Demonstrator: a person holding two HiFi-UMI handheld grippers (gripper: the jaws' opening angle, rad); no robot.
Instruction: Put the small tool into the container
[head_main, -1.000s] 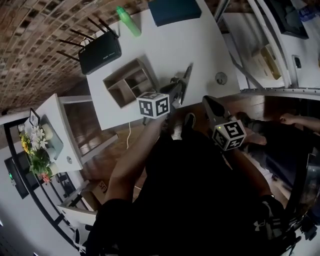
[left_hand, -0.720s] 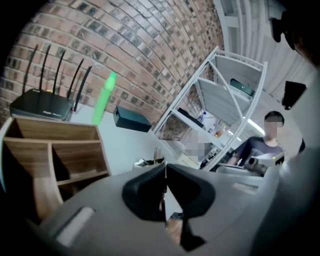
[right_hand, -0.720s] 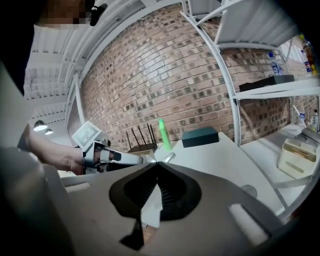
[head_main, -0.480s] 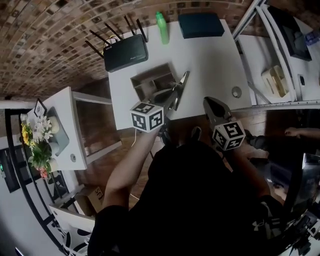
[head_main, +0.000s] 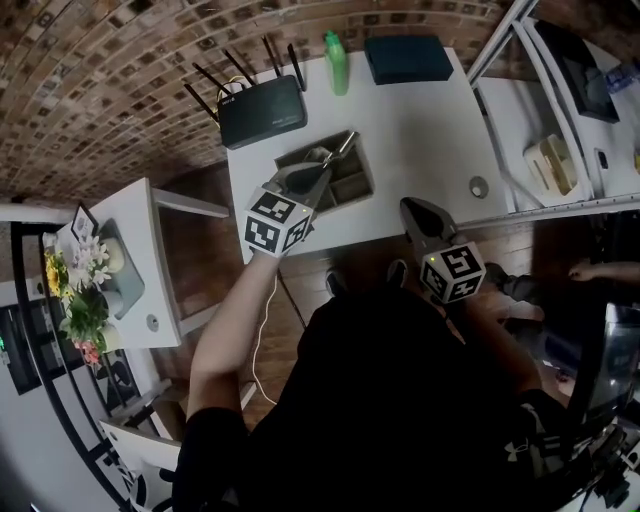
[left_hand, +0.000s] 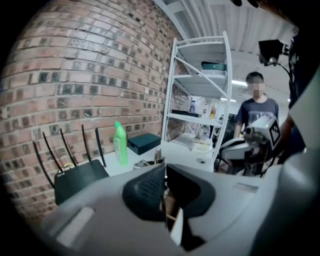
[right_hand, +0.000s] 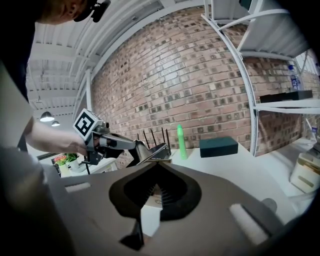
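Note:
My left gripper (head_main: 322, 168) is shut on the small tool (head_main: 343, 147), a thin flat metal piece that sticks out past the jaws. It hangs over the wooden divided container (head_main: 352, 200) in the middle of the white table (head_main: 430, 130). In the left gripper view the tool (left_hand: 158, 156) shows as a sliver just beyond the closed jaw tips. The right gripper view shows the left gripper (right_hand: 142, 149) from the side with the tool (right_hand: 159, 148) pointing right. My right gripper (head_main: 412, 210) hovers at the table's front edge, jaws together, nothing seen in them.
A black router (head_main: 262, 110) with antennas, a green bottle (head_main: 337, 62) and a dark blue box (head_main: 405, 58) stand along the table's far side. A small round thing (head_main: 479, 187) lies at the right front. A white shelf rack (left_hand: 200, 90) and a standing person (left_hand: 257, 107) are beyond.
My left gripper has carried the tool from the table's front edge forward and left, over the container. The right gripper has barely moved.

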